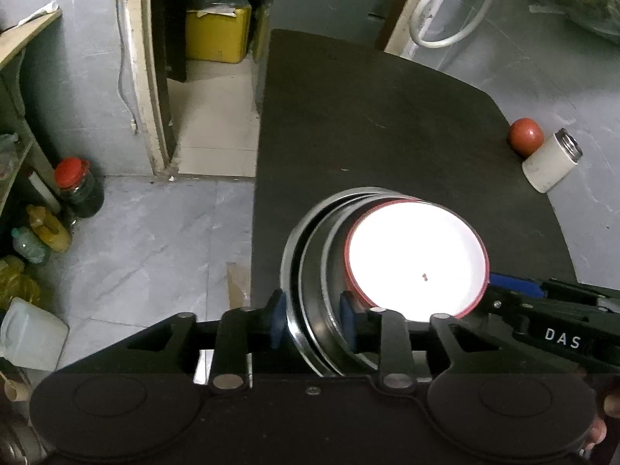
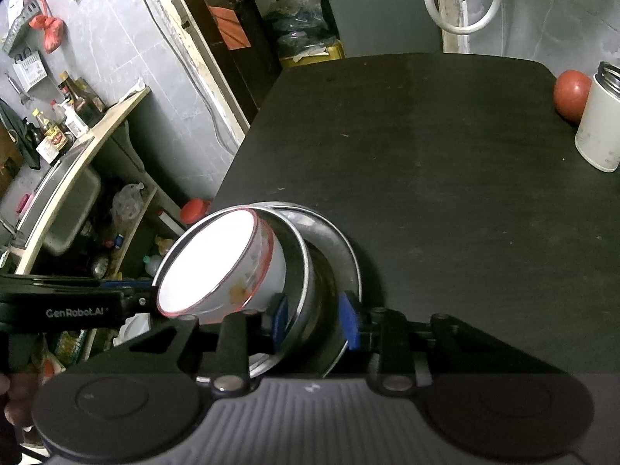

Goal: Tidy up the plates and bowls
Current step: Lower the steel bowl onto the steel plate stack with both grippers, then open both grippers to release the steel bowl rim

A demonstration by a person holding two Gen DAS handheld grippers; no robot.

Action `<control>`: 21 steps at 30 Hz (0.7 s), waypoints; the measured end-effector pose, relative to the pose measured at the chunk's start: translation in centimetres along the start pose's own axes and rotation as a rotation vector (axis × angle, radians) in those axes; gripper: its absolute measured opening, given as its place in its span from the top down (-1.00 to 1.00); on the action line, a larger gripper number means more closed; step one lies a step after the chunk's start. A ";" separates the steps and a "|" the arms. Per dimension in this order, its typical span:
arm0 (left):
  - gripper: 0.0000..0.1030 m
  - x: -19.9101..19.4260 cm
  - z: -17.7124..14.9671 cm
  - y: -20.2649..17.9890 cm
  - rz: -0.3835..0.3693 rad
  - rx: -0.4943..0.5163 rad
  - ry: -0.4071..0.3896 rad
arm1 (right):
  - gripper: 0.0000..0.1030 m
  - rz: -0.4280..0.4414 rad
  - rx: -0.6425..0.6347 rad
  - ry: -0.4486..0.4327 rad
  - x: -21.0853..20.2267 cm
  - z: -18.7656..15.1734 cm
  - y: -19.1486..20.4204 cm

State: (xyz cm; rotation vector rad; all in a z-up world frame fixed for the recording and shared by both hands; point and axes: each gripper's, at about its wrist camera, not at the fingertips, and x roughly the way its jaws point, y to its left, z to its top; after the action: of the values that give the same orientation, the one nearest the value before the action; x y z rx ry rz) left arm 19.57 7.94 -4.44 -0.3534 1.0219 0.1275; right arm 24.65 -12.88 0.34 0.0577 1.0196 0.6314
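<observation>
- Left wrist camera is looking down along its fingers, close over the stacked dishes (image 1: 372, 255).
- Right wrist camera is facing the same stack (image 2: 271, 263) and black table (image 2: 445, 162).

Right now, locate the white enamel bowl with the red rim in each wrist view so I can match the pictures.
Left wrist view: white enamel bowl with the red rim, lower centre-right, nested in steel dishes.
Right wrist view: same bowl, lower left of centre, tilted in the dishes.
Shared landmark: red tomato beside a white steel-rimmed cup, far right on the table.
</observation>
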 end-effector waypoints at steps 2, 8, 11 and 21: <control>0.30 -0.2 0.0 0.1 0.002 -0.004 -0.006 | 0.31 -0.002 -0.003 -0.001 -0.1 0.0 0.0; 0.06 -0.8 -0.1 0.2 0.032 -0.012 -0.023 | 0.31 0.002 -0.002 -0.005 -0.2 -0.1 0.0; -0.01 -1.2 -0.2 0.1 0.042 -0.012 -0.041 | 0.30 0.001 -0.005 -0.010 -0.4 -0.1 0.1; -0.23 -2.6 -0.6 -0.5 0.086 -0.019 -0.086 | -0.50 -0.020 0.018 -0.048 -1.5 -0.8 -0.9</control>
State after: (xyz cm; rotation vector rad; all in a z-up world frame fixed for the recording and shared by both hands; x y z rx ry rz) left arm 17.86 7.45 -2.39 -0.3188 0.9519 0.2282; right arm 23.93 -14.58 0.77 0.0776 0.9779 0.6000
